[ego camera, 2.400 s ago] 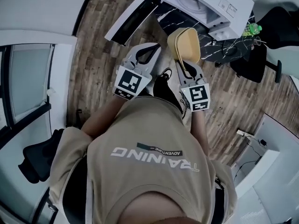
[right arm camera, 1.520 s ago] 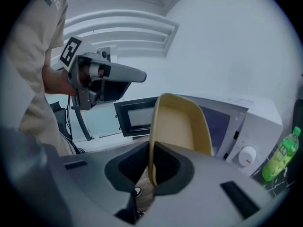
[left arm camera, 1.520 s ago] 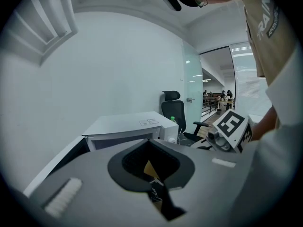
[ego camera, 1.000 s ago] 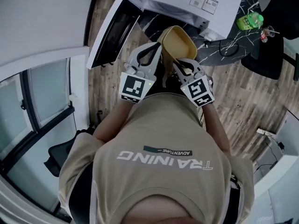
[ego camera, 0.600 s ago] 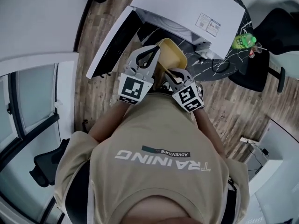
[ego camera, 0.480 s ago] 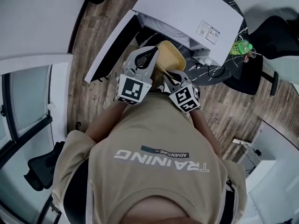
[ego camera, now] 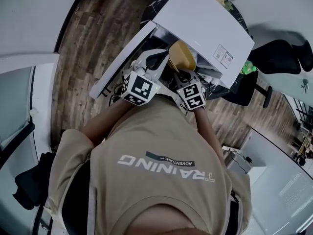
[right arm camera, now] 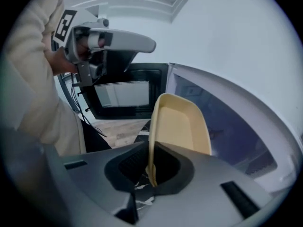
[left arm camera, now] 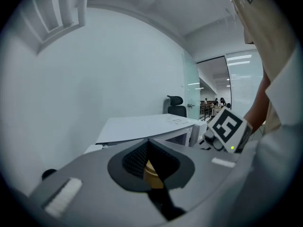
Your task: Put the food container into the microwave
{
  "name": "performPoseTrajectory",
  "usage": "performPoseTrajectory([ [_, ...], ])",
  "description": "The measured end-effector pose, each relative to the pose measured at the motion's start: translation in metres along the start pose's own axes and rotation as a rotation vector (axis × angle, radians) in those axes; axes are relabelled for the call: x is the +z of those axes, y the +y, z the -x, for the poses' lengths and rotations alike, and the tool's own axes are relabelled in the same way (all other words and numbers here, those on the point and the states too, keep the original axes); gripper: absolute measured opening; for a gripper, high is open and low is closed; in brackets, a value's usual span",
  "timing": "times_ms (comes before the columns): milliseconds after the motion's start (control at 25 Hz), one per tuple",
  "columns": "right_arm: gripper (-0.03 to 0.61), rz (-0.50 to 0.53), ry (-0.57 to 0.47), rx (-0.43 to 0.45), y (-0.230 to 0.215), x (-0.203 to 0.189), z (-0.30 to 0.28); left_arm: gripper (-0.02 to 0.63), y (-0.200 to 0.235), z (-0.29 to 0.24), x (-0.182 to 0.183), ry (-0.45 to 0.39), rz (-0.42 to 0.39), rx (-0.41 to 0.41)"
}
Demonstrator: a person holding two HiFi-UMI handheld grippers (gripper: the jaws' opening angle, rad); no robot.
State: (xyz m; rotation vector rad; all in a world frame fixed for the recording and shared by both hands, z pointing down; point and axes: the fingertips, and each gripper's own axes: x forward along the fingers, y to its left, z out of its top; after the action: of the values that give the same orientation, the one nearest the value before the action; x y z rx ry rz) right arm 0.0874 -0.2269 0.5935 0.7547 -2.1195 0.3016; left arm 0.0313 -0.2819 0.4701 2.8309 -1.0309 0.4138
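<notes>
Nearly there. Microwave [ego camera: 200, 18] door [ego camera: 122, 62] is open. Right gripper [right arm camera: 150, 167] pinches the container [right arm camera: 180, 126] by its rim and holds it at the cavity mouth, not yet inside as far as I can tell. Left gripper [left arm camera: 149, 143] is pressed together, empty, just beside it. Left, I'd say: push the container in, set it down, release.

Print on the shirt back
The beige cotton T-shirt [ego camera: 161, 190] carried "TRAINING" in large pale letters and a smaller "ADVENTURE" beside a dark bar, both upside down in the head view; the small printed label [ego camera: 223, 56] on the white box-shaped microwave [ego camera: 203, 18] was unreadable.
</notes>
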Motion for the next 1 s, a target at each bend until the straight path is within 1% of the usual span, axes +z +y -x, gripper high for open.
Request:
performPoseTrajectory([
  [80,0.026,0.004,0.027,-0.014,-0.014,0.004,-0.011,-0.009,0.0,-0.003,-0.001,-0.009,0.02,-0.03],
  [200,0.026,0.029,0.045,-0.049,-0.03,0.015,-0.028,-0.009,0.004,-0.005,-0.007,-0.01,0.017,-0.073],
  [280,0.026,0.051,0.056,-0.066,-0.038,0.02,-0.036,-0.009,0.008,-0.009,-0.014,-0.001,0.019,-0.088],
  [440,0.026,0.115,0.105,-0.089,-0.05,0.017,-0.041,-0.009,0.007,-0.019,-0.026,0.027,0.039,-0.106],
  [680,0.026,0.14,0.133,-0.207,-0.082,0.011,-0.049,-0.009,0.006,-0.033,-0.034,0.071,0.059,-0.1],
  [800,0.026,0.161,0.142,-0.232,-0.091,0.006,-0.054,-0.009,-0.002,-0.036,-0.033,0.08,0.072,-0.098],
  [1000,0.026,0.222,0.16,-0.267,-0.104,0.008,-0.063,-0.009,-0.004,-0.04,-0.027,0.062,0.062,-0.101],
])
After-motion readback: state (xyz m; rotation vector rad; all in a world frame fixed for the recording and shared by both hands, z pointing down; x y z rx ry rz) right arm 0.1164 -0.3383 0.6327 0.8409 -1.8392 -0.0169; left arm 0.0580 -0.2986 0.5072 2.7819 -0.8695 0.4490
